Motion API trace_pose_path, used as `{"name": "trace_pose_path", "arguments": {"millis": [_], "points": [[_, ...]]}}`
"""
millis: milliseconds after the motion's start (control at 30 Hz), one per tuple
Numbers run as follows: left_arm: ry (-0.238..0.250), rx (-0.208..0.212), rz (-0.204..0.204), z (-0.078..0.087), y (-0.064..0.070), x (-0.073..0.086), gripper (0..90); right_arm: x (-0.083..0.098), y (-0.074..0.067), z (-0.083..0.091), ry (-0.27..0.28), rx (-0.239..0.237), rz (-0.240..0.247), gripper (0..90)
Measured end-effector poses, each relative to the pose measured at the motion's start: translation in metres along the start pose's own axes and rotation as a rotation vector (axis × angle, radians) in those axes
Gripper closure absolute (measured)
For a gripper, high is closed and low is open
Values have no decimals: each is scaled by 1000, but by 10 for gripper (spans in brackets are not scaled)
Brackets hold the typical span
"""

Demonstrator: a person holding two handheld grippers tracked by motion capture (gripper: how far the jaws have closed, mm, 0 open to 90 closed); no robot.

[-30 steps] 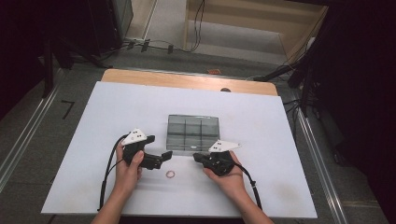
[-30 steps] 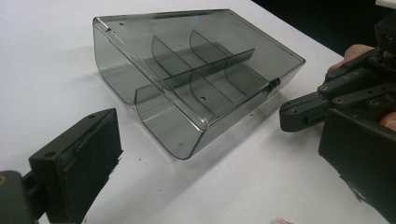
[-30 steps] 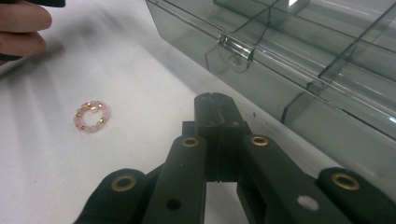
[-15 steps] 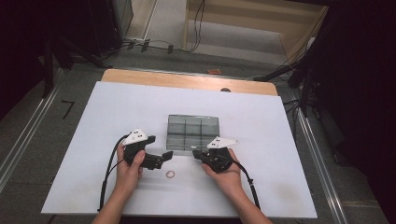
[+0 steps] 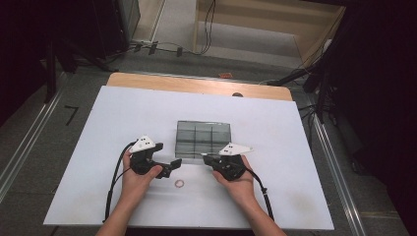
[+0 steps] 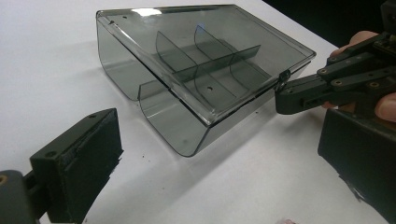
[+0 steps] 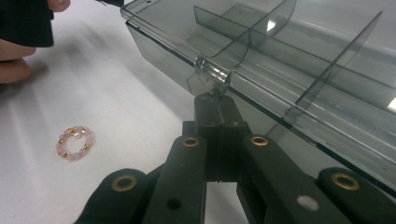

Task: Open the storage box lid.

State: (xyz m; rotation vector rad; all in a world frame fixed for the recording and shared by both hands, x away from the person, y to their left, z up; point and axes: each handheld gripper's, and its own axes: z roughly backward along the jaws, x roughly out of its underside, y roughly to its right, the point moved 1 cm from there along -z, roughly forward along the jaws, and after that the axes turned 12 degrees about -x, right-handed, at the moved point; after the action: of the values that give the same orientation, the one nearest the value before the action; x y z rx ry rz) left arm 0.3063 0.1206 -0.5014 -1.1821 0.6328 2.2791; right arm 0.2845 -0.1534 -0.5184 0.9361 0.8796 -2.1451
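Observation:
A smoked clear compartment box lies closed mid-table, its dividers visible through the lid. My right gripper is shut, and its joined tips touch the underside of the small clear latch on the box's front edge. The left gripper view shows those same tips meeting the latch. My left gripper hovers just left of the box's near corner, jaws wide open with nothing between them. A small pink bead ring lies on the table between the two hands.
The white table top runs out to a wooden strip at the far edge. Cables trail from both grippers toward the near edge. Dark floor and equipment surround the table.
My right gripper has edged slightly forward and left, bringing its tips up to the box's front latch. The left gripper, box and bead ring have stayed put.

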Motion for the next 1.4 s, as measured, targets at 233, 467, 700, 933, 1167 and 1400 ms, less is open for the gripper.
{"name": "trace_pose_path", "arguments": {"millis": [233,467,700,933,1167,1400], "points": [[1,-10,8,0,-1,0,28,-2,-2,3,11,-9,8,883],[-9,-59,2,0,1,-1,221,-11,-4,9,27,-8,30,883],[-2,-18,16,1,3,-1,591,-19,-5,15,52,-8,43,883],[38,-16,11,3,3,-11,831,-27,-5,20,70,-6,51,883],[55,-2,15,-2,4,-17,897,-32,-5,23,78,-1,53,883],[89,4,32,-2,5,-24,898,-32,-4,24,77,-3,56,883]]}}
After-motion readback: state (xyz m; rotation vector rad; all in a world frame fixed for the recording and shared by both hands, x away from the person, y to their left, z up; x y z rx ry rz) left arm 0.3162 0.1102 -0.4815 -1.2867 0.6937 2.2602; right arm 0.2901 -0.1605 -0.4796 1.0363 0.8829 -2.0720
